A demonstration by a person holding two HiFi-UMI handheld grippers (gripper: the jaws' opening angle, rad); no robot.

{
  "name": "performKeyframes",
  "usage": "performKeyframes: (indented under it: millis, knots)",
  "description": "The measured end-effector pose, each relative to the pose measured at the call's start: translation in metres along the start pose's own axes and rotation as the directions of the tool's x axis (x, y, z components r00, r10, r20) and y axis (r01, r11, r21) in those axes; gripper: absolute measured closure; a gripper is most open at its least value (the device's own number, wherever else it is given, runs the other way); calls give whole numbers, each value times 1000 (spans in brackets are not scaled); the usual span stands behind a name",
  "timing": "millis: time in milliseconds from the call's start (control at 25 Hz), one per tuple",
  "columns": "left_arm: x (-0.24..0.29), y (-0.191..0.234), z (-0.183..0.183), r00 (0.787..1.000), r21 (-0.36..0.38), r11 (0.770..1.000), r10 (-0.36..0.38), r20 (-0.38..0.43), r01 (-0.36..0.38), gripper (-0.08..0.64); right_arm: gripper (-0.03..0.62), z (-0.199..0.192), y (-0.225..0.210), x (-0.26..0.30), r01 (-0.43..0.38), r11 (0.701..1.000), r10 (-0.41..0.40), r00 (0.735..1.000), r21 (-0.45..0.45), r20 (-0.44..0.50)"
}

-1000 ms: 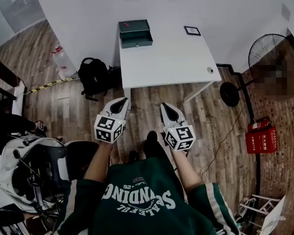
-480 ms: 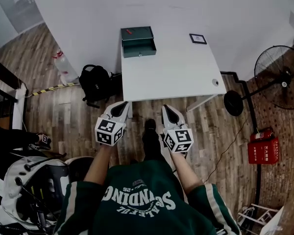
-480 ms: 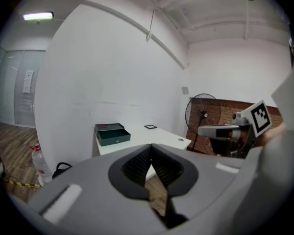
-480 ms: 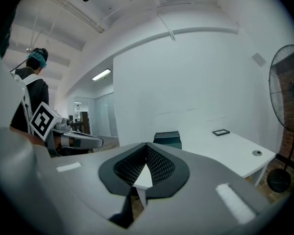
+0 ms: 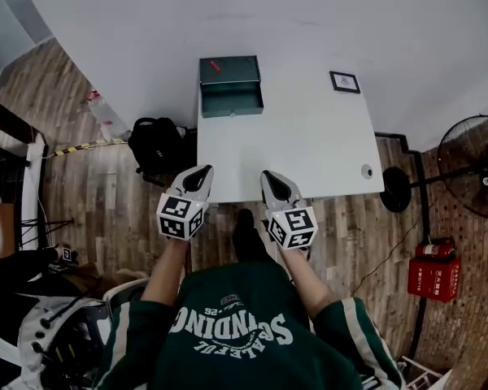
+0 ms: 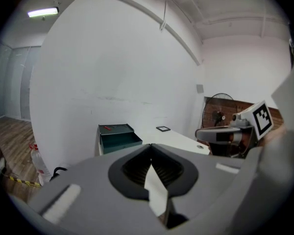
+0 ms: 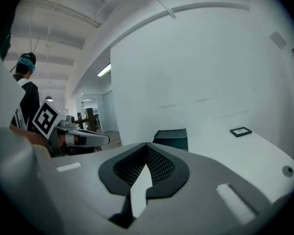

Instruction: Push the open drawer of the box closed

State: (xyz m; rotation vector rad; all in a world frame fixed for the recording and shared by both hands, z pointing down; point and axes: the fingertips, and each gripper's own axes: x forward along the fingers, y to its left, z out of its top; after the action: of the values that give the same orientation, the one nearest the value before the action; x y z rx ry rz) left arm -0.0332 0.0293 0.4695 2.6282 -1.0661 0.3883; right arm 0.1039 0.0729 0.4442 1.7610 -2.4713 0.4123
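The box (image 5: 230,75), dark green, sits at the far left corner of the white tabletop (image 5: 297,149), against the wall; its drawer (image 5: 233,102) stands pulled out toward the near edge, and a small red thing (image 5: 215,66) lies on the box's lid. A small dark frame (image 5: 345,81) lies flat near the far right corner; a little round fitting (image 5: 367,171) shows by the right edge.

The left claw (image 5: 202,172) hovers over the near edge toward its left corner; its own view shows the jaws pressed together with nothing between them, pointing toward the box (image 6: 118,136). The right claw (image 5: 270,176) hovers beside it over the near edge, apart from it; its jaws are likewise together and empty, with the box (image 7: 171,137) ahead and the frame (image 7: 240,131) off to the right. Both claws are well apart from the box.

A black backpack (image 5: 157,145) rests on the wooden floor just beside the tabletop's left edge.
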Motion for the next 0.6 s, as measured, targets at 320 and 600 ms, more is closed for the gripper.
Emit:
performKeyframes:
  millis: [320,600]
  knots:
    - [70,37,28,994,-34,994,103,-26,-104,508,591,34,-54,96,-132,991,132,991,3,-26]
    - [99,76,21,988,-61,987,148,-53,-151,508,591,22,-65,162,-191,981,192,979,35,-65]
